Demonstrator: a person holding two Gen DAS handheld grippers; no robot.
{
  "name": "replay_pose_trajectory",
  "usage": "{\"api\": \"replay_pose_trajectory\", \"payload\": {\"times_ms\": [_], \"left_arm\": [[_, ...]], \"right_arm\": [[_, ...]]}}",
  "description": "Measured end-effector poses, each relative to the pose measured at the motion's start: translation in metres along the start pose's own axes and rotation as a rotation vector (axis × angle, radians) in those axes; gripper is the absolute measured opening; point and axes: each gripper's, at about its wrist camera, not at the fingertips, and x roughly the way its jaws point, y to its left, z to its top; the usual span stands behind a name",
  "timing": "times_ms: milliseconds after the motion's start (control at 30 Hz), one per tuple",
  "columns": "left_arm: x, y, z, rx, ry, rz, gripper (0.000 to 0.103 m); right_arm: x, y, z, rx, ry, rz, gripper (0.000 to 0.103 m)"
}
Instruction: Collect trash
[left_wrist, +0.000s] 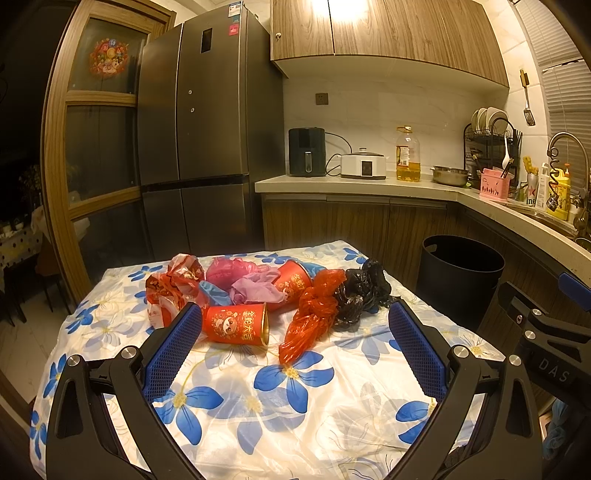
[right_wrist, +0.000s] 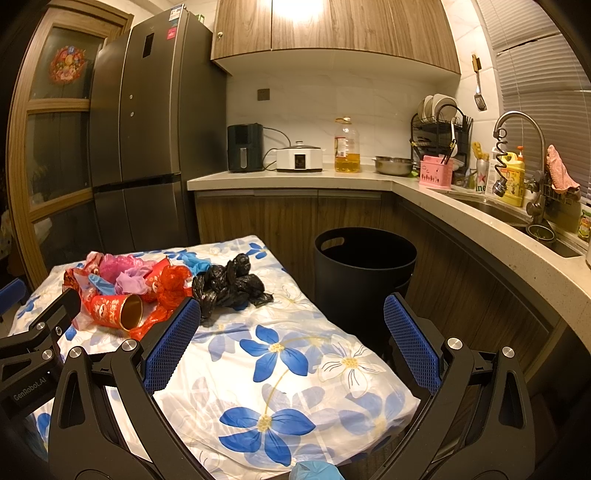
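Red cup (left_wrist: 236, 324) lay on its side mid-table among crumpled red (left_wrist: 314, 314), black (left_wrist: 364, 291), pink bags (left_wrist: 236, 275); black bin (left_wrist: 460, 273) stood off the table's right edge.

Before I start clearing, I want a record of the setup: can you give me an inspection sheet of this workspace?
Surface: table under a white cloth with blue flowers; the near half is bare.
Job's things: trash heaped at the far end: red can on its side, second red can, red plastic bag, black plastic bag, pink and blue gloves. Black bin stands on the floor off the table's right side.
Clutter: nothing seen beyond the trash.
Grippers: left gripper and right gripper both hold nothing, jaws wide.
Cables: appliance cords on the counter.
Surroundings: fridge, sink, dish rack.
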Motion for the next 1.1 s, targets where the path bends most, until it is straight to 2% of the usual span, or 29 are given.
{"api": "replay_pose_trajectory", "payload": {"times_ms": [800,1100], "left_arm": [[0.000,-0.001,0.000,-0.009,0.001,-0.001,0.097],[0.008,0.009,-0.007,-0.027,0.009,0.012,0.097]], "right_arm": [[0.004,0.000,-0.001,-0.001,0.008,0.003,0.098],[0.016,0.001,-0.014,0.002,0.021,0.020,0.098]]}}
